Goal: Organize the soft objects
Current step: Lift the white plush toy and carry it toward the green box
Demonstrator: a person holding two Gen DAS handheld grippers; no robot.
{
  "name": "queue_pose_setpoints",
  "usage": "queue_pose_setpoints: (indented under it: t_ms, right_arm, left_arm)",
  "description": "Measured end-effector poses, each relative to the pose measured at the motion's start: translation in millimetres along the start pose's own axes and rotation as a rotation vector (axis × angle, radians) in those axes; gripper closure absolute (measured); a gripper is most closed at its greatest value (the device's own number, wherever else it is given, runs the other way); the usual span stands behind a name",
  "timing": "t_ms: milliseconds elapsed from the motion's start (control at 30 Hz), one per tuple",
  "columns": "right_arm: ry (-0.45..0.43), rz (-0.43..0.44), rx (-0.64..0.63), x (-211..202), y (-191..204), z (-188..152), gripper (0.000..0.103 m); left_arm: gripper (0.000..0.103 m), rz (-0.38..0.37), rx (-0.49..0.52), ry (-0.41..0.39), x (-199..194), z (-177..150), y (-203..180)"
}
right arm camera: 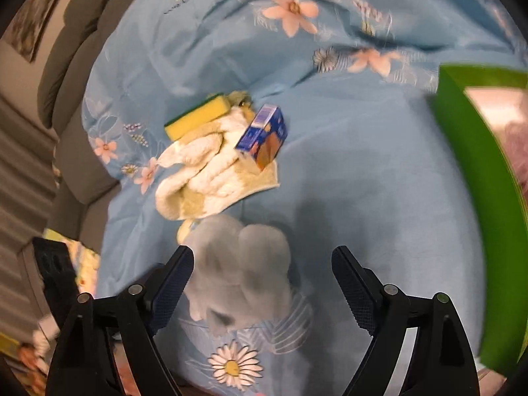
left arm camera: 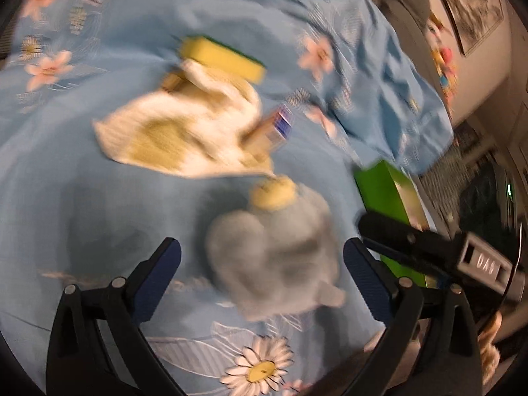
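Observation:
A grey plush toy (left arm camera: 274, 254) with a yellow part lies on the blue flowered sheet (left arm camera: 99, 181). It sits between the wide-open fingers of my left gripper (left arm camera: 264, 274), untouched. In the right wrist view the plush (right arm camera: 241, 274) lies between the open fingers of my right gripper (right arm camera: 264, 283), nearer the left one. Beyond it lie a white and yellow towel (left arm camera: 178, 132), a yellow and green sponge (left arm camera: 224, 57) and a small blue carton (right arm camera: 264, 135) resting on the towel (right arm camera: 201, 175). A green box (right arm camera: 475, 198) stands at the right, with something pink inside.
The right gripper's black body (left arm camera: 429, 247) shows at the right of the left wrist view, before the green box (left arm camera: 382, 194). A grey sofa (right arm camera: 76, 49) and framed pictures (left arm camera: 475, 10) lie past the sheet's edge. The left gripper's body (right arm camera: 52, 274) shows at left.

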State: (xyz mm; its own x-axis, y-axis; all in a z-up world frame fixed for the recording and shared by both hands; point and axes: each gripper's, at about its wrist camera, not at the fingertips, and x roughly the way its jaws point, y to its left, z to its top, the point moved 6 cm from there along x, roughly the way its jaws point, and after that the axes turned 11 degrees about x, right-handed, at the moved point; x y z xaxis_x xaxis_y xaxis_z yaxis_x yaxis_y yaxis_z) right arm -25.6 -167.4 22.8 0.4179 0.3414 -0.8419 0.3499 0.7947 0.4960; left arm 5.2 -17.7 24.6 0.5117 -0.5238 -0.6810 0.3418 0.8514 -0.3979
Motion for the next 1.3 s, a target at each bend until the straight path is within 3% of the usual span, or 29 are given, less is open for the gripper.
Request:
queue_pose_setpoints:
  t_ms: [133,233,300,333,367,467,567,733,867,1000,1300]
  right_arm:
    - [0.049,0.065,-0.018,9,13,-7,0.018]
    - [0.067,0.065,-0.027,21,18,-10,0.018]
    - [0.112,0.053,-0.016,34,17,-12,0.030]
    - [0.136,0.064,-0.016,40,18,-14,0.031]
    - [0.153,0.086,-0.012,42,18,-15,0.034]
    - [0.163,0.116,-0.001,45,19,-14,0.042]
    - [0.159,0.140,0.020,40,18,-14,0.043]
    - [0.045,0.189,-0.015,-2,27,-4,0.043]
    - [-0.093,0.250,0.000,-56,18,19,0.043]
    - [-0.225,0.252,0.040,-99,-5,39,0.043]
    - [-0.386,0.209,0.180,-158,-93,76,0.043]
  left_arm:
    - [0.010,-0.029,0.064,0.068,16,-10,-19]
    - [0.025,-0.035,0.072,0.082,24,-13,-21]
    - [0.032,-0.043,0.056,0.109,32,-17,-20]
    - [0.034,-0.040,0.056,0.123,35,-19,-20]
    - [0.046,-0.045,0.061,0.130,39,-20,-21]
    - [0.048,-0.066,0.084,0.111,39,-18,-26]
    - [0.049,-0.075,0.077,0.098,37,-17,-27]
    - [0.049,-0.079,0.138,0.024,21,-2,-51]
    - [0.049,-0.089,0.239,-0.067,6,24,-94]
    - [0.049,-0.133,0.327,-0.135,5,42,-142]
    - [0.051,-0.231,0.474,-0.109,57,57,-241]
